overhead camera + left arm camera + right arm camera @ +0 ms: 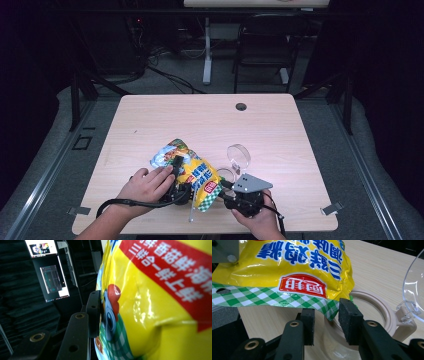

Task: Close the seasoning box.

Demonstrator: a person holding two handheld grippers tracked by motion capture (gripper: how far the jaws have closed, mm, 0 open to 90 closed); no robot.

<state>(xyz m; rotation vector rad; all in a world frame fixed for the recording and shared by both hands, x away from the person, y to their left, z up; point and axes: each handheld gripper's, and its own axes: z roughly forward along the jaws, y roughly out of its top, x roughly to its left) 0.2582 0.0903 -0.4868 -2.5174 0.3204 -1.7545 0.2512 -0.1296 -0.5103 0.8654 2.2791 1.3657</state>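
A yellow snack bag (192, 172) with a green-checked bottom edge and red label is lifted over the table's front middle. My left gripper (179, 175), in a hand at the bag's left, is shut on it; in the left gripper view one pad (94, 307) presses into the bag (155, 305) and the other jaw is hidden behind it. My right gripper (225, 192) stands open at the bag's right end. In the right gripper view the bag's checked corner (329, 308) hangs between its spread pads (350, 320) without being pinched. A beige jar (384, 315) with a clear flip lid (239, 155) sits just under that corner.
The light wooden table (210, 120) has a round cable hole (241, 106) near its far edge. A thin pale stick (191, 214) lies by the front edge under the bag. A dark chair (265, 45) and desk legs stand behind the table.
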